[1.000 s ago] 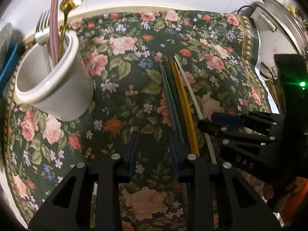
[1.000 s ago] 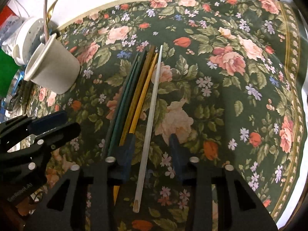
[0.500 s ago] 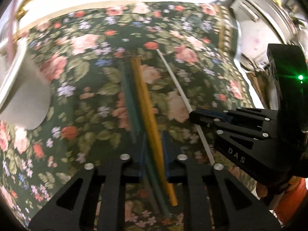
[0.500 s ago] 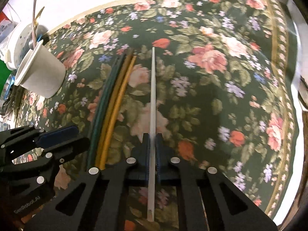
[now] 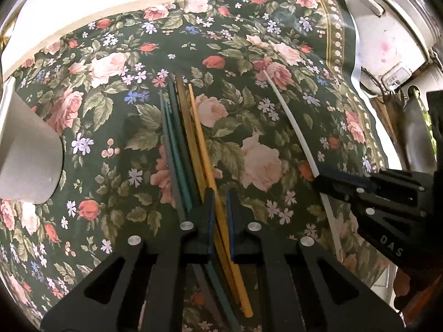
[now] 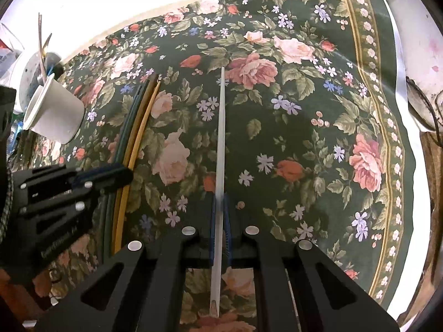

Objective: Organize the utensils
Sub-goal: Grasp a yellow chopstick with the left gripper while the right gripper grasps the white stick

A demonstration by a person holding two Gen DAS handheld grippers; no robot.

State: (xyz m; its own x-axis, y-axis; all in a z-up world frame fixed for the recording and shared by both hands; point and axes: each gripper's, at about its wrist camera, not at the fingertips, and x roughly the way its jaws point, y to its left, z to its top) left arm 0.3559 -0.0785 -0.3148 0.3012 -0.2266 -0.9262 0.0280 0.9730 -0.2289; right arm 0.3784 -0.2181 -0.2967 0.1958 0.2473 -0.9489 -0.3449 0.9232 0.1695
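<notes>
Several coloured chopsticks lie in a bundle on the floral tablecloth (image 5: 277,41): green and teal ones (image 5: 171,138) and a yellow chopstick (image 5: 200,135). My left gripper (image 5: 220,193) points down over the bundle, its jaws closing onto the yellow chopstick between the pads. It appears at the left of the right wrist view (image 6: 126,173). A white chopstick (image 6: 221,138) lies apart to the right, and my right gripper (image 6: 220,196) is shut on it near its lower end. A white utensil cup (image 6: 55,116) stands at the far left.
Cutlery handles (image 6: 41,47) stick out of the cup, with a white round container (image 6: 27,69) behind it. A white appliance (image 5: 387,27) stands off the cloth's right edge. The cloth ends near the wall at the back.
Both grippers went from open to shut. The left shifted right onto the bundle and took the yellow chopstick. The right took the white chopstick, which now lies apart from the bundle.
</notes>
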